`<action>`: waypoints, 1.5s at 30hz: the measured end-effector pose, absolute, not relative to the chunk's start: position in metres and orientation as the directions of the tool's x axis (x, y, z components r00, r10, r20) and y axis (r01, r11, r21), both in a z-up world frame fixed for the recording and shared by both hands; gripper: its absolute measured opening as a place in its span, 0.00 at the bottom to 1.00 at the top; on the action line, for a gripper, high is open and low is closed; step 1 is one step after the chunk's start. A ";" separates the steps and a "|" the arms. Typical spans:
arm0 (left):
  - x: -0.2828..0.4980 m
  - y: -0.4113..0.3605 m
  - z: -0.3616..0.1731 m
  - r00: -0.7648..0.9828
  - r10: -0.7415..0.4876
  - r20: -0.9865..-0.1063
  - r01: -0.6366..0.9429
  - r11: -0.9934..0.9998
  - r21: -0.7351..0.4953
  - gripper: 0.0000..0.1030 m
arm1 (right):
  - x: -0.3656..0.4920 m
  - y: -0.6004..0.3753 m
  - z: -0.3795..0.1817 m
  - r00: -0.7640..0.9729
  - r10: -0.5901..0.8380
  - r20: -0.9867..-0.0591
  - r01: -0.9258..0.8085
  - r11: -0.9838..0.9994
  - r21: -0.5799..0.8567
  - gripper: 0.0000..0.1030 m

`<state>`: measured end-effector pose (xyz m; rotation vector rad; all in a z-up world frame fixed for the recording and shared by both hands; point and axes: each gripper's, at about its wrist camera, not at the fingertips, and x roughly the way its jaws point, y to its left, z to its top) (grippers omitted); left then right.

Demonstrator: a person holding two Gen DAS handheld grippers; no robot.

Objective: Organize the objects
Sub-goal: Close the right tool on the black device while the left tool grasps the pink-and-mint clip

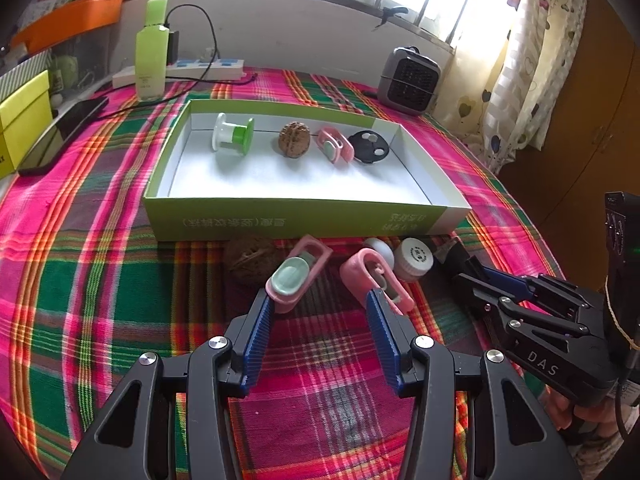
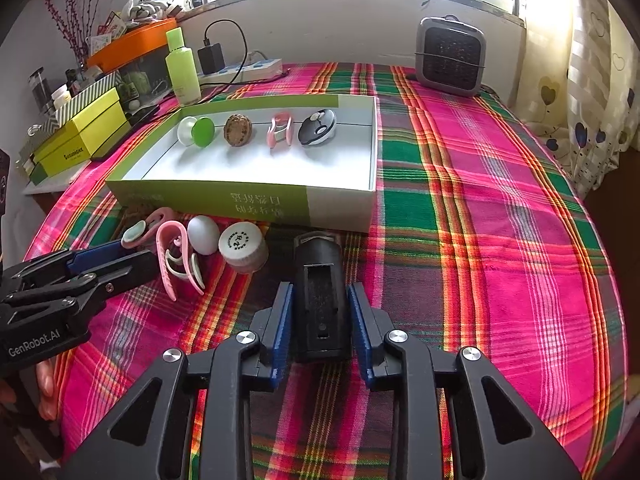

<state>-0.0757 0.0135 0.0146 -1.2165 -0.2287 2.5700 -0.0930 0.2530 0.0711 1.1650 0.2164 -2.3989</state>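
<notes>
Jaws of right gripper [image 2: 320, 312] clamp boxy matte-black plastic block [image 2: 318, 280].

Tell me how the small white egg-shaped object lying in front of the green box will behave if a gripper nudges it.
The white egg-shaped object looks smooth and rounded, so it would probably roll or wobble aside rather than slide. Its glossy surface may slip between flat pads. It sits against the white ribbed bottle cap, which might stop it going that way.

Heater [image 2: 450, 56], lotion bottle [image 2: 183, 70], power strip [image 1: 180, 70]
</notes>
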 end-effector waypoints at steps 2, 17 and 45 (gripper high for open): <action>-0.074 0.017 0.015 -0.598 0.334 -0.729 -0.208 -0.942 -0.262 0.45 | -0.093 0.255 0.071 -0.535 -0.336 -0.775 0.468 -0.882 0.059 0.28; -0.082 0.001 0.015 -0.617 0.275 -0.737 -0.173 -0.961 -0.214 0.45 | -0.093 0.258 0.070 -0.528 -0.348 -0.775 0.471 -0.879 0.074 0.28; -0.088 0.018 0.013 -0.611 0.225 -0.759 -0.155 -0.974 -0.164 0.21 | -0.093 0.259 0.070 -0.524 -0.354 -0.775 0.473 -0.877 0.081 0.28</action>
